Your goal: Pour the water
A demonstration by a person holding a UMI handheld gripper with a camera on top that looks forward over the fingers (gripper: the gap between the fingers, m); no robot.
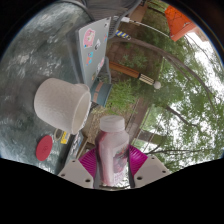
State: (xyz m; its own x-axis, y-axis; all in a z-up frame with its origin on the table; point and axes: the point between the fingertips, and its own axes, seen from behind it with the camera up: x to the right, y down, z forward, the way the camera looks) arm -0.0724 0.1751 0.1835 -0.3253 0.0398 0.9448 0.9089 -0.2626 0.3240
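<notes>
Claw (112, 166) at the nearest point, its two fingers pressed against the sides of a pink bottle (111, 150), magenta pads (89, 160) showing at either flank of the bottle body. Bottle held upright with its pale cap on top; the neck rises just clear of the fingertips. Immediately beside the bottle, on its left and slightly beyond it, a white cup (62, 103) stands with its open mouth tilted toward the viewer, rim unobstructed and apart from the bottle cap. Left of the bottle and below the cup, a small red lid (45, 148) lies flat on the grey mottled surface (30, 60), near the claw's left finger. Beyond the cup, the surface ends at a straight edge running away from the bottle; a flat board bearing a pink mark (90, 40) lies along that edge. Right of the bottle, past the surface edge, grass, tree trunks and a fence; open room lies on this side.
</notes>
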